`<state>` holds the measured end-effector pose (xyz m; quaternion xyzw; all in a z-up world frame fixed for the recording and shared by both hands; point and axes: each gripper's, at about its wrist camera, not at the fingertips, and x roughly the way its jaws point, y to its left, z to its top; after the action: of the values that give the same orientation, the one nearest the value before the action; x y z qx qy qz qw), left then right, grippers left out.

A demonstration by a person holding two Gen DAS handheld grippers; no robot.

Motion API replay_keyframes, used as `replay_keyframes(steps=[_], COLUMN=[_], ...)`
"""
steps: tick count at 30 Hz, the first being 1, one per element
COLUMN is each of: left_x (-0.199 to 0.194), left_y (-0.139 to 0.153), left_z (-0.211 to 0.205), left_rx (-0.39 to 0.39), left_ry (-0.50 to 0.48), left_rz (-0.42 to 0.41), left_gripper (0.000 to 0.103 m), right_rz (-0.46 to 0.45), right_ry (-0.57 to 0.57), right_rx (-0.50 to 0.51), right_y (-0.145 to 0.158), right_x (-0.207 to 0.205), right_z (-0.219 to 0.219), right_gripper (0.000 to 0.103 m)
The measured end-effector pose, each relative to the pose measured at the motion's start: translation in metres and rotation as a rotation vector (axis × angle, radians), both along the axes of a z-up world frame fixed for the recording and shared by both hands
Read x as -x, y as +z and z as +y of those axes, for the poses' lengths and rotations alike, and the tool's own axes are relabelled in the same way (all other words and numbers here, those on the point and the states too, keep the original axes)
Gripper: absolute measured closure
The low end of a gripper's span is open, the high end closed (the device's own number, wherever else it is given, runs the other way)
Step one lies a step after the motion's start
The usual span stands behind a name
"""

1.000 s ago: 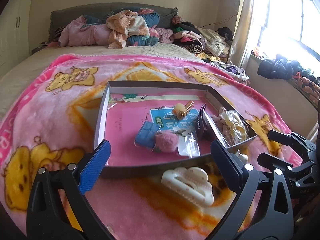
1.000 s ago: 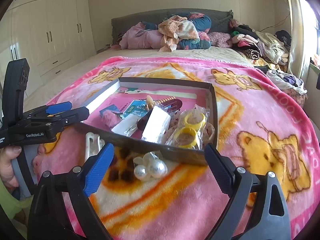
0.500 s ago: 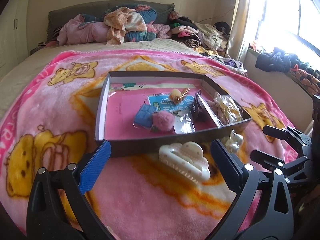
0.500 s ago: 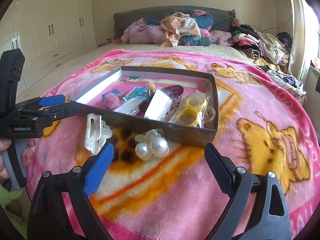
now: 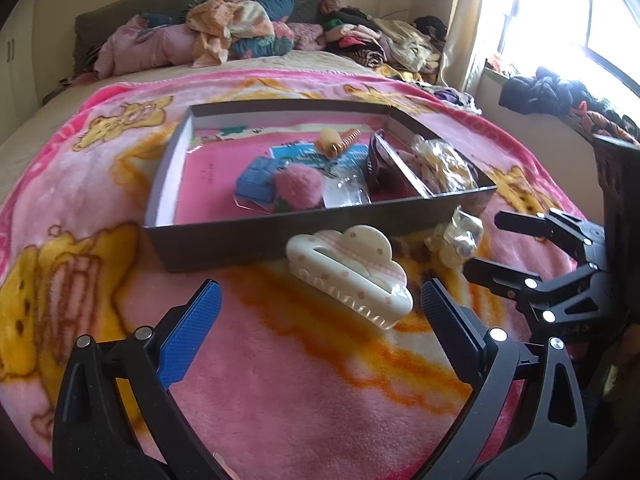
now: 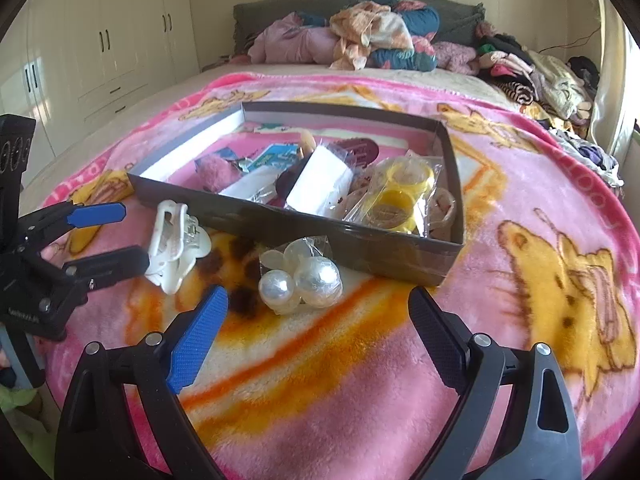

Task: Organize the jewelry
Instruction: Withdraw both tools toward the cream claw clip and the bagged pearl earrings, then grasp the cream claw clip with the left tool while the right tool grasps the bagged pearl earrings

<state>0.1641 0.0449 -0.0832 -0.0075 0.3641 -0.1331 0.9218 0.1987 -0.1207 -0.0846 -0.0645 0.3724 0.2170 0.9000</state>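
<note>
A shallow dark grey box (image 5: 240,240) (image 6: 320,228) lies on a pink bear-print blanket, holding a pink pompom (image 5: 298,186), a blue piece (image 5: 256,184), a white packet (image 6: 320,184) and bagged yellow rings (image 6: 404,188). A white claw hair clip (image 5: 348,276) (image 6: 176,240) rests on the blanket against the box's near wall. My left gripper (image 5: 320,300) (image 6: 136,234) is open and empty, just short of the clip. A small bag of large pearl pieces (image 6: 300,280) (image 5: 456,240) sits in front of the box. My right gripper (image 6: 318,300) (image 5: 482,244) is open and empty, just behind the pearls.
Heaped clothes and pillows (image 6: 360,40) fill the head of the bed. More clothes (image 5: 560,92) lie on the sill by the bright window on the right. White wardrobes (image 6: 100,48) stand at the left. A hand (image 6: 8,364) shows at the lower left edge.
Both grippers have drawn back towards the near side, so the box, the clip and the pearls now sit further ahead of the fingers. Both stay open and empty.
</note>
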Motion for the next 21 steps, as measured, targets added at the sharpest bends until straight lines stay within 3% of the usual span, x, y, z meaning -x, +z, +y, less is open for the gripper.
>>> replay_keyframes(steps=[7,14,16,18,21], left_x=[-0.011,-0.022,-0.026,-0.028,-0.030], left_y=[-0.014,-0.017,-0.016,-0.015,-0.015], left_z=[-0.008,-0.012,-0.013,-0.015,-0.017], left_rx=[0.017,0.058,0.074,0.071,0.069], left_ry=[-0.020,-0.006,0.001,0.008,0.015], left_rz=[0.044,0.066,0.068,0.068,0.074], left_gripper=[0.012,0.012,0.013,0.020,0.044], right_rz=[0.064,0.084,0.083,0.081,0.073], right_ry=[0.025,0.048,0.044,0.037,0.031], right_rx=[-0.017,-0.071,-0.095,-0.108,-0.127], right_y=[-0.008,-0.010,-0.008,-0.007,-0.004], right_x=[-0.015,-0.019,-0.018,-0.017,-0.013], right_z=[0.003,0.001,-0.002,-0.005,-0.009], right_gripper=[0.027,0.058,0.058,0.058,0.058])
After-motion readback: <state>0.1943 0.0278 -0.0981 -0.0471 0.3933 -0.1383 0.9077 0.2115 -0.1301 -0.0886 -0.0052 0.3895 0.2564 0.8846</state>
